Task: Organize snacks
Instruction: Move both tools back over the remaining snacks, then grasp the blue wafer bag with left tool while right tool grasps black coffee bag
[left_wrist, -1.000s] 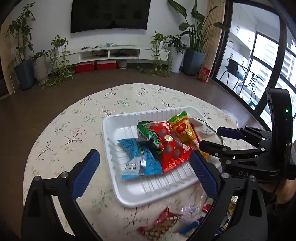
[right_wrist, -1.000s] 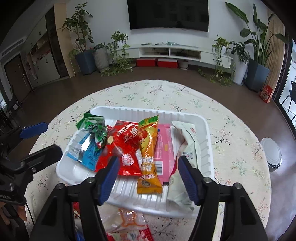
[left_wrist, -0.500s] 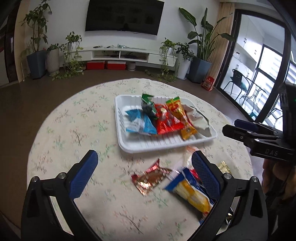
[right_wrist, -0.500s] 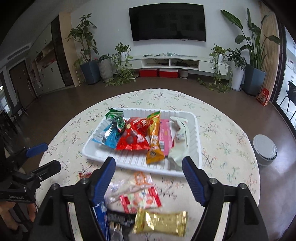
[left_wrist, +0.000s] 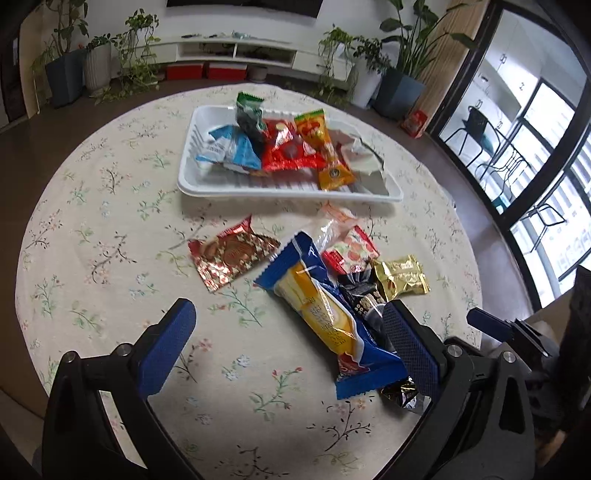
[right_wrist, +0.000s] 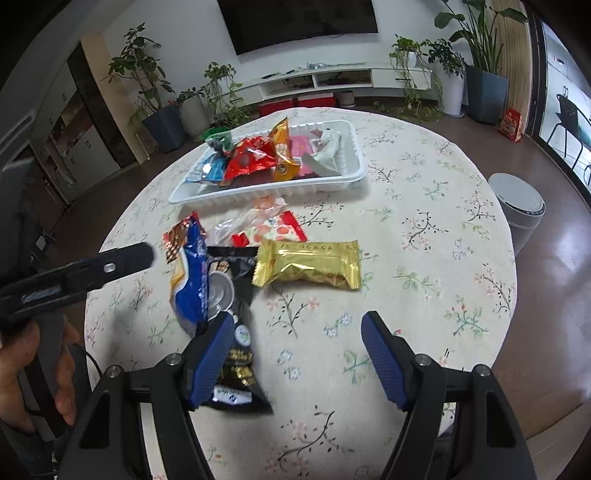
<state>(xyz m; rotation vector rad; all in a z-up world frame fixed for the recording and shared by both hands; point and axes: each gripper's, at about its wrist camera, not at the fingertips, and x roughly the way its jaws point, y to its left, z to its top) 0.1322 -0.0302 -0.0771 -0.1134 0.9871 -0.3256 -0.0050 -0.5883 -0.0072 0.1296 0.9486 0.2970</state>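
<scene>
The round surface (left_wrist: 92, 206), covered by a pale cloth printed with small flowers, fills most of both views. Toward its far side sits the white tray (left_wrist: 280, 190), ribbed along its floor, and it holds a row of snacks: a blue packet (left_wrist: 232, 149) at the left end, a green packet (left_wrist: 249, 114) standing up behind it, a red packet (left_wrist: 286, 153) in the middle, an orange-yellow packet (left_wrist: 325, 155) leaning across it, and a white wrapper (left_wrist: 364, 162) at the right end. The right wrist view also shows a pink packet (right_wrist: 301, 147) lying flat between the orange one and the white one.

Nearer than the tray, a loose cluster of snacks lies on the cloth. The long blue-and-yellow packet (left_wrist: 328, 314) is the largest of them, and it overlaps a black packet (left_wrist: 364, 299). Beside these are a gold packet (left_wrist: 400, 277), a red-and-brown foil packet (left_wrist: 231, 256) lying apart to the left, a strawberry-print packet (left_wrist: 351, 251), and a clear wrapper (left_wrist: 332, 223) just in front of the tray.

The left claw (left_wrist: 291, 347) hangs open above the cloth, with the blue-and-yellow packet's near end between its pads but not pinched. The right claw (right_wrist: 299, 360) is open too, its jaws having just been closing slightly, with bare cloth between them; its left pad overlaps the black packet (right_wrist: 236, 354) in view.
</scene>
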